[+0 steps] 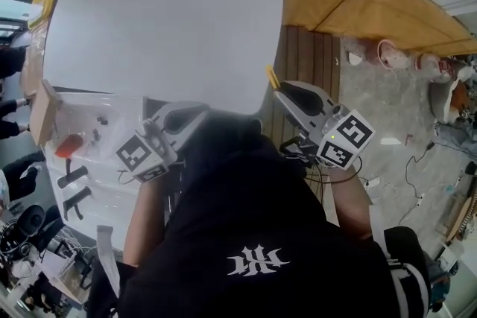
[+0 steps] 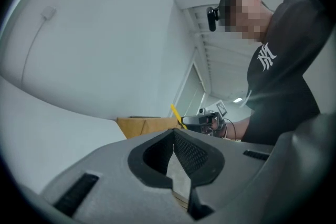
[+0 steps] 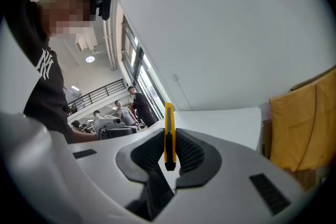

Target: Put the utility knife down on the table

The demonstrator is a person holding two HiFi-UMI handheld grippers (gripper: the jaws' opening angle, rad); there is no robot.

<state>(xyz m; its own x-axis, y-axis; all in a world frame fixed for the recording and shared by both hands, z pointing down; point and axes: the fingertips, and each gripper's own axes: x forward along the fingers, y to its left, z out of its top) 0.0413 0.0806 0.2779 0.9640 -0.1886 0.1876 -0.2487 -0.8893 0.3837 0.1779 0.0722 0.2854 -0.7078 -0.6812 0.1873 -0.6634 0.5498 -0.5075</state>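
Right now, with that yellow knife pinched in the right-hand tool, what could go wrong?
The utility knife is pinched in the right gripper only near one end, so it might pivot or slip. In the head view the gripper sits by the table corner, partly past its edge. Letting go there could drop the knife on the floor.

Item: black short-sleeved shirt [image 1: 246, 212], which I am wearing; a white emblem [image 1: 257, 261] is showing at lower centre. Left gripper [image 1: 195, 114] and right gripper [image 1: 282, 91]: pale grey shells, black ribbed pads [image 3: 191, 152]. Each is carrying a white marker cube [image 1: 139, 155] printed with black squares. Black cables [image 1: 328, 176] are looping beneath the right unit.
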